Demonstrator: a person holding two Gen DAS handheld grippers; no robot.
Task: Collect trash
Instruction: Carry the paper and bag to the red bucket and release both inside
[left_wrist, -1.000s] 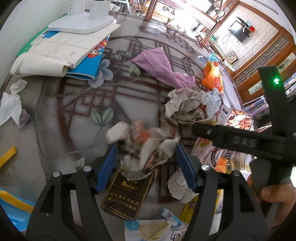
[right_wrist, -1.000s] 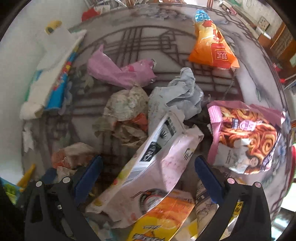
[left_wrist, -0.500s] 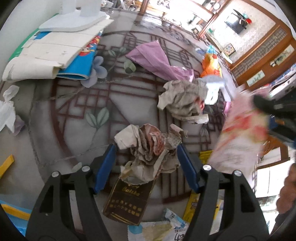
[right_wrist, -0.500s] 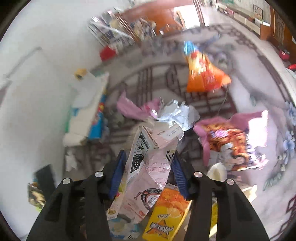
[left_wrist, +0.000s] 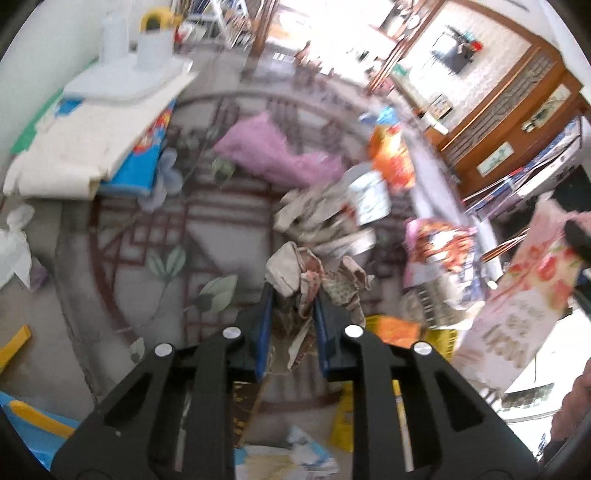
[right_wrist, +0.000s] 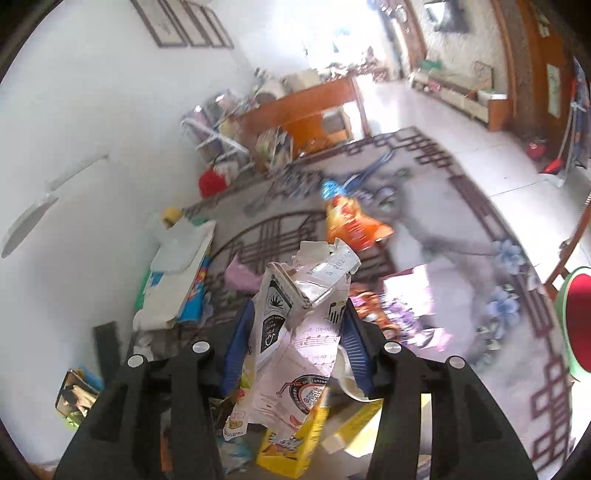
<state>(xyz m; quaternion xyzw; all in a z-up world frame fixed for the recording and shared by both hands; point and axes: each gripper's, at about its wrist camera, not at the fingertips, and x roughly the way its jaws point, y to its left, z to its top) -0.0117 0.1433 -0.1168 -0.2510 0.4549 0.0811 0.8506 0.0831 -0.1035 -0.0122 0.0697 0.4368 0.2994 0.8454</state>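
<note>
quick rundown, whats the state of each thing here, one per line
left hand-held gripper: shut on the crumpled paper wad
crumpled paper wad: pinched between the blue pads
right hand-held gripper: shut on the torn carton
torn carton: flattened, top ripped open, held up off the mat
orange snack bag: lying on the patterned mat
pink bag: crumpled, lying on the mat
snack wrapper: opened, lying on the mat

Crumpled paper wad (left_wrist: 295, 280) and torn carton (right_wrist: 295, 325), both clamped.

Bare table (left_wrist: 122, 266) left; crumpled paper (left_wrist: 321, 218) and purple bag (left_wrist: 280, 155) crowd right.
</note>
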